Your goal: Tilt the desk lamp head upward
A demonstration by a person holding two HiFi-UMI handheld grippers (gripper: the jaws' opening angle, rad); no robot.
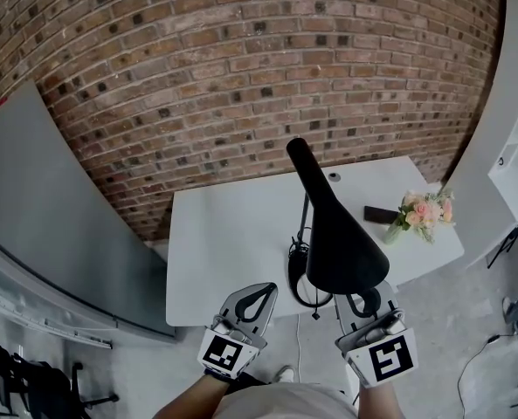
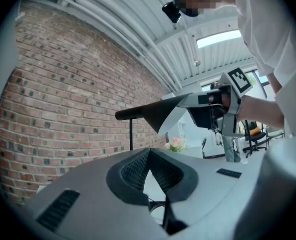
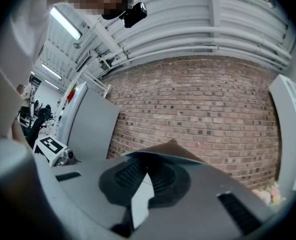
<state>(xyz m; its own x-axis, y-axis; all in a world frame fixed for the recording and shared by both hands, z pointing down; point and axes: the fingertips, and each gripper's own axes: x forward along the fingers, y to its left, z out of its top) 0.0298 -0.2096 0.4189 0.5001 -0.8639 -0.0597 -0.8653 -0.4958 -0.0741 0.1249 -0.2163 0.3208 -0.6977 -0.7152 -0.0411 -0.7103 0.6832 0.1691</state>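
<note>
Two tools show: the left hand-held gripper (image 1: pixel 257 297) is squeezed closed on nothing, and the right hand-held gripper (image 1: pixel 370 308) pinches the wide rim of the one black lamp head (image 1: pixel 337 234) above the white counter (image 1: pixel 232 234). One bunch of flowers (image 1: pixel 426 212) sits at its right

Black conical lamp head (image 1: pixel 341 239), atop thin stem (image 1: pixel 305 221)

A white table (image 1: pixel 232 234) stood against a red brick wall (image 1: pixel 241 77). Near the table's right end lay a small bouquet (image 1: pixel 426 211) of pink and cream flowers, just beside a flat dark object (image 1: pixel 381 214). A grey panel (image 1: pixel 40 208) stood at left.
</note>
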